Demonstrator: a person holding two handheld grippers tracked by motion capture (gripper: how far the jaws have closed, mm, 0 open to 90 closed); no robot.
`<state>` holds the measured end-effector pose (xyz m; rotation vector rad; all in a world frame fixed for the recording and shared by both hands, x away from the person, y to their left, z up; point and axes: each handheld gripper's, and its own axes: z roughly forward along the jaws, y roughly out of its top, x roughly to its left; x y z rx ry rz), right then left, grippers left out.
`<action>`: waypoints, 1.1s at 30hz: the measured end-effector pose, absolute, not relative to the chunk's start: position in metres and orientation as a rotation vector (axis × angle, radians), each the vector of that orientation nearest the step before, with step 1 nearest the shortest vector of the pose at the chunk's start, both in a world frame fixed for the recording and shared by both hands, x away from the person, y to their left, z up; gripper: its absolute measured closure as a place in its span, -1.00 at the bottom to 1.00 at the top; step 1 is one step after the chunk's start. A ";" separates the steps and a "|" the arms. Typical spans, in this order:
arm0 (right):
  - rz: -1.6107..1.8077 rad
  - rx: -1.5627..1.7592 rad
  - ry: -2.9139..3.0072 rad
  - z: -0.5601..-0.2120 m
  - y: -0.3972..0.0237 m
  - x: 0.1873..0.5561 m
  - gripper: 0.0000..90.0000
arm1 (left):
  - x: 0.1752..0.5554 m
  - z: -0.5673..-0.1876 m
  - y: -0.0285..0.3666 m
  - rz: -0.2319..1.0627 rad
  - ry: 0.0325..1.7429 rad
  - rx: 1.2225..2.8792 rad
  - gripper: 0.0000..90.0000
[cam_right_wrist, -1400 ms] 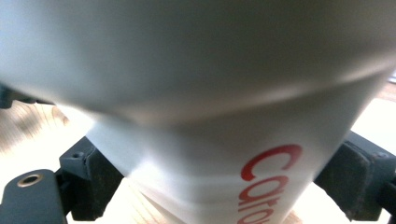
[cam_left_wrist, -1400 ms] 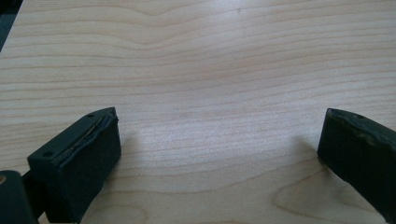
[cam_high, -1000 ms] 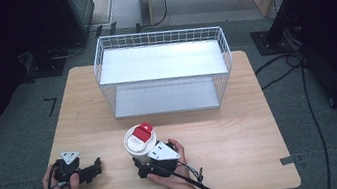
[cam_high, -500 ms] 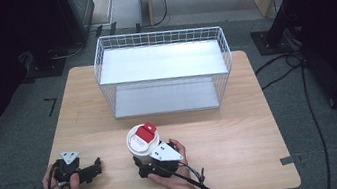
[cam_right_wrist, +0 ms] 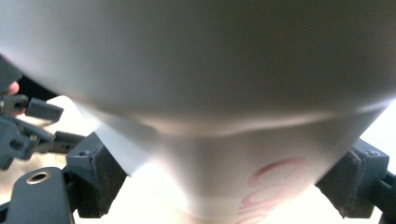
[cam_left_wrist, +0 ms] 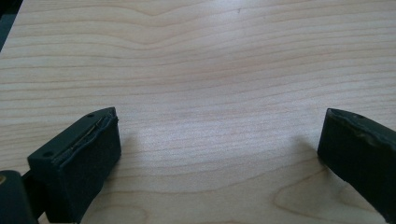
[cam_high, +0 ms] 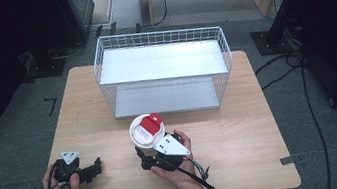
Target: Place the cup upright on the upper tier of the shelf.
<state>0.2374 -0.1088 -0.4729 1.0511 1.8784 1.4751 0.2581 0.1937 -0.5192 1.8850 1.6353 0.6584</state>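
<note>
A white paper cup (cam_high: 144, 130) with a white lid and a red label on top is held just above the wooden table (cam_high: 242, 129), near its front middle. My right gripper (cam_high: 146, 152) is shut on the cup's side from the near side. In the right gripper view the cup (cam_right_wrist: 224, 93) is very close, with red lettering low on its wall and a black jaw pressed on either side of it; my right gripper (cam_right_wrist: 224, 191) grips its narrow lower part. My left gripper (cam_high: 95, 166) rests at the front left, open, with bare wood between its jaws (cam_left_wrist: 219, 154).
A white wire basket (cam_high: 157, 31) with a pale floor stands at the back middle of the table, its open top facing up. Bare wood lies to the right of the cup. Dark stands and cables ring the table on the floor.
The right gripper has lifted the cup a little, up and slightly toward the basket. The left gripper has stayed where it was.
</note>
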 end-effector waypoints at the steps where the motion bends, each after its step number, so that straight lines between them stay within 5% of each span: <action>1: 1.476 1.057 1.873 -0.470 -0.110 0.237 -0.69 | 0.258 -0.519 0.194 0.658 1.635 1.885 -1.00; 33: 1.448 0.988 1.642 -0.375 -0.153 0.287 -0.69 | 0.258 -0.519 0.194 0.657 1.636 1.888 -1.00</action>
